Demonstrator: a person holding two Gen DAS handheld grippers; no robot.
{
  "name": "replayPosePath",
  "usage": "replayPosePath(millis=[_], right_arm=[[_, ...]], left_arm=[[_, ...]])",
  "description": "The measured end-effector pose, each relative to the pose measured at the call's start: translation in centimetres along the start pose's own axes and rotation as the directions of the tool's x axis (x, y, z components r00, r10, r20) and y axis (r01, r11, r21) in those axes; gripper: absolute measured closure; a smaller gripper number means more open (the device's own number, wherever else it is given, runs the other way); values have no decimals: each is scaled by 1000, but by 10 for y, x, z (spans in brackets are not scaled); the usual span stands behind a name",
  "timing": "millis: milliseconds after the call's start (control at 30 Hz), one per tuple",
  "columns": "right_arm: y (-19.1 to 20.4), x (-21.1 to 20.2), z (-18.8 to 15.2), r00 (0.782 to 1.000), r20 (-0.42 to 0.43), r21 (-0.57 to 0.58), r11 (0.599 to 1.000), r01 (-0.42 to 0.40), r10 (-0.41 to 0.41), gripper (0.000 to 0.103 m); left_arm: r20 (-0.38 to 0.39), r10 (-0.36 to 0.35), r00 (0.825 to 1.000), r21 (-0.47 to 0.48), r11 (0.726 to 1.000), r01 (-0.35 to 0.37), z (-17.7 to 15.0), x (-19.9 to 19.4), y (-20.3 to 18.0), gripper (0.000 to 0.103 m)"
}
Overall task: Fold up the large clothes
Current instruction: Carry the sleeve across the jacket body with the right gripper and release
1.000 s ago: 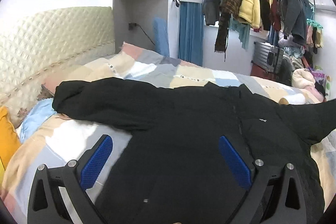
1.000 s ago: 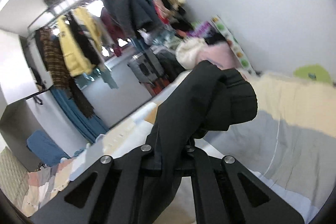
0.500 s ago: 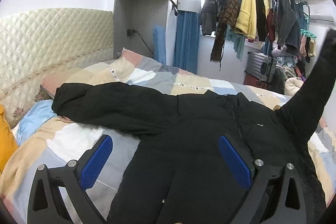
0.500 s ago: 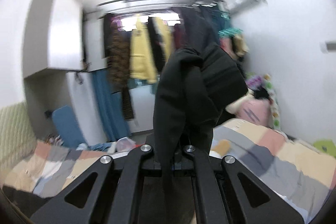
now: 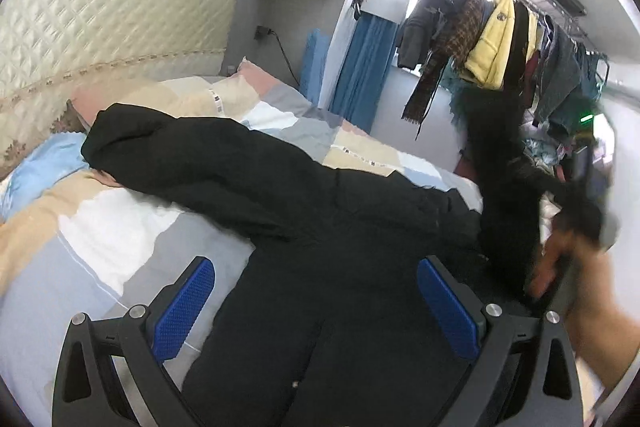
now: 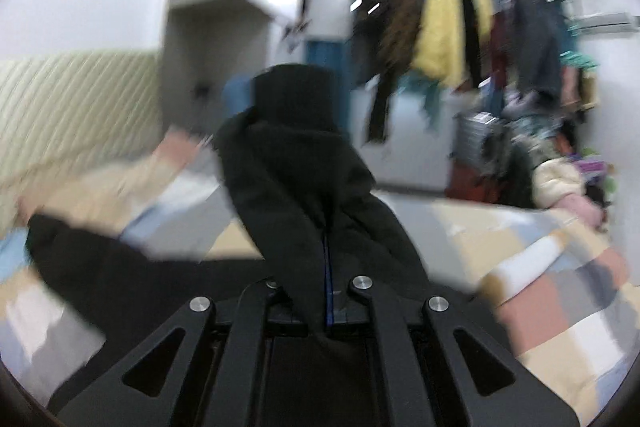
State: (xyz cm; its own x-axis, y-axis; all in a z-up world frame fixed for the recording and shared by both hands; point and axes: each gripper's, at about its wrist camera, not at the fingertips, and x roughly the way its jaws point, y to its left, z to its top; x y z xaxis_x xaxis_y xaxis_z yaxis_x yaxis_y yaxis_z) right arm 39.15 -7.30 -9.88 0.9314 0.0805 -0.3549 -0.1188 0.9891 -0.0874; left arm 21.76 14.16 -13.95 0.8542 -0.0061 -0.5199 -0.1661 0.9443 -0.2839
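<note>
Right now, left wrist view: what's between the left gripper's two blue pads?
The black coat: its body fills the gap between the open left gripper pads, lying on the patchwork bedspread. Nothing else sits there.

No text, brand, number or sign can be read in either view. Small white tags with dark marks are seen sewn into the patchwork bedspread [image 5: 280,115], one near the pillows [image 5: 216,99] and others along a seam further down [image 5: 362,157], but their print is too small to be made out. A small pale mark is seen on the yellow jacket [image 5: 490,43] hanging on the rail, and it cannot be read either; the right wrist view is blurred throughout.
</note>
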Motion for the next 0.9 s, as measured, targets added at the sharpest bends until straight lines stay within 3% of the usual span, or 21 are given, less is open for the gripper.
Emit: replayPosePath(millis=[133, 333, 433, 600, 700, 800, 867, 900], right_arm=[[51, 30, -55, 990, -112, -59, 994, -89, 82, 99], [60, 70, -114, 948, -273, 21, 986, -166, 165, 99], [61, 83, -131, 917, -337, 57, 977, -205, 212, 98], [60, 85, -132, 909, -346, 83, 973, -217, 233, 97], [62, 80, -127, 886, -369, 109, 960, -258, 280, 86], [57, 64, -122, 858, -391, 131, 943, -306, 333, 58], [56, 50, -121, 861, -378, 120, 940, -320, 341, 36], [53, 39, -117, 864, -360, 121, 936, -331, 353, 35]], left_arm=[[-6, -37, 999, 9, 999, 37, -4, -1, 2, 1], [23, -30, 999, 36, 999, 29, -5, -7, 3, 1], [14, -25, 1000, 32, 999, 24, -6, -2, 5, 1], [-3, -14, 1000, 42, 999, 14, -7, 5, 4, 1], [-9, -16, 1000, 56, 998, 16, -8, 7, 2, 1], [-13, -22, 1000, 93, 995, 23, -12, 7, -3, 1], [-21, -2, 1000, 153, 988, 5, -18, 5, -12, 1], [-18, 3, 1000, 169, 986, 0, -20, 4, -14, 1]])
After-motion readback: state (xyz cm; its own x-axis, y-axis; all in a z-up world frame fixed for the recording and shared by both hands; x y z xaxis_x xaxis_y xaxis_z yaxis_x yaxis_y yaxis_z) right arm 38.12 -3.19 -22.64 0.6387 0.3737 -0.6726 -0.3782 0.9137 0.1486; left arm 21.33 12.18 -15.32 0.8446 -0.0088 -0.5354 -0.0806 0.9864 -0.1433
